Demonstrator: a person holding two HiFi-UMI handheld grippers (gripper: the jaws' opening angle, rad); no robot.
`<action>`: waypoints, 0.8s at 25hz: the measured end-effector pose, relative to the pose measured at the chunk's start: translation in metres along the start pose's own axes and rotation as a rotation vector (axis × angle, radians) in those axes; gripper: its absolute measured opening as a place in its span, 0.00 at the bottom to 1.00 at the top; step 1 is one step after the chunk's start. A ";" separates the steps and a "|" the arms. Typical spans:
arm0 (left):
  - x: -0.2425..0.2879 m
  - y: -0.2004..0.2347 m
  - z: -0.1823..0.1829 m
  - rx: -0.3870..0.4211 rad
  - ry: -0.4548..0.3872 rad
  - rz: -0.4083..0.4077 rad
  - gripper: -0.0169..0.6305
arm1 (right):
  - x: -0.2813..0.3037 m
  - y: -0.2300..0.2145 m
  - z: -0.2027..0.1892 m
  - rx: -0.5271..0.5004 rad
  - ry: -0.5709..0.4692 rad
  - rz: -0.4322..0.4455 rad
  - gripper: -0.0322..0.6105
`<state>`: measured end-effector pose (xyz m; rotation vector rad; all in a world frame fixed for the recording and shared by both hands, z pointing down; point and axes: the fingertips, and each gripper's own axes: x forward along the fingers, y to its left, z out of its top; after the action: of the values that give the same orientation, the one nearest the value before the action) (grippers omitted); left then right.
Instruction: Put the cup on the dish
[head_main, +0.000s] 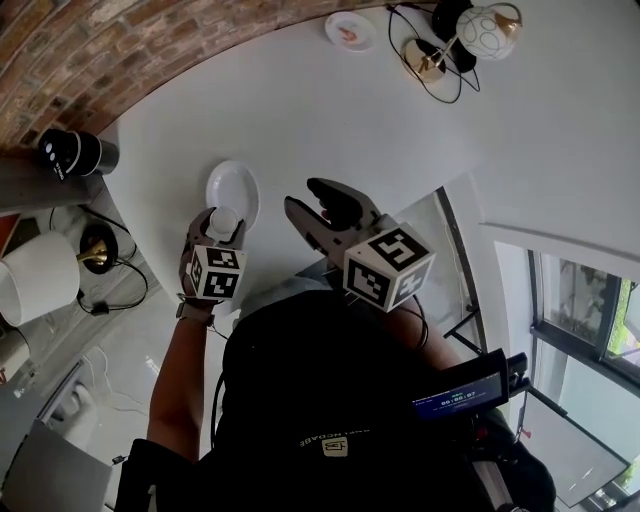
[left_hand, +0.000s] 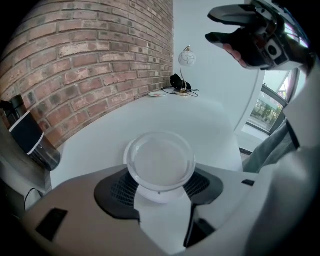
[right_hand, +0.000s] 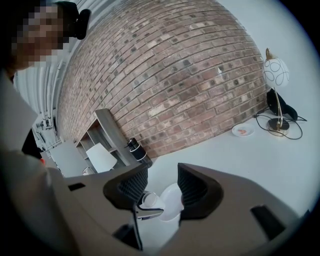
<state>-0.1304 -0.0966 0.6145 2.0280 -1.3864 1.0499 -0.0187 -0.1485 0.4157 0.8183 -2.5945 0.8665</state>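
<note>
While my left gripper clamps the white cup between its pads, jaws set wide around it, the head view puts the cup at the near edge of the dish on the white table. I cannot tell whether they touch. The left gripper view looks straight down into the cup, which covers the dish. The right gripper view frames both through its parted, empty jaws, and alone shows a shelf against the brick wall. My right gripper hangs beside the left. Count: two grippers, one cup, one dish, a second small plate far off by the globe lamp, another lamp with a white shade, and one black canister.
</note>
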 end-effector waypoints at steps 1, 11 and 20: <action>0.002 0.000 -0.001 0.004 0.002 -0.002 0.43 | 0.000 -0.001 0.000 0.001 -0.001 -0.004 0.34; 0.019 -0.003 -0.004 0.050 0.016 -0.026 0.43 | -0.002 -0.006 -0.004 0.013 0.001 -0.043 0.34; 0.028 -0.006 -0.014 0.058 0.014 -0.044 0.43 | -0.006 -0.009 -0.011 0.024 -0.003 -0.063 0.34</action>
<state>-0.1239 -0.0997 0.6456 2.0784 -1.3125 1.0949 -0.0077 -0.1451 0.4254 0.9035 -2.5506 0.8809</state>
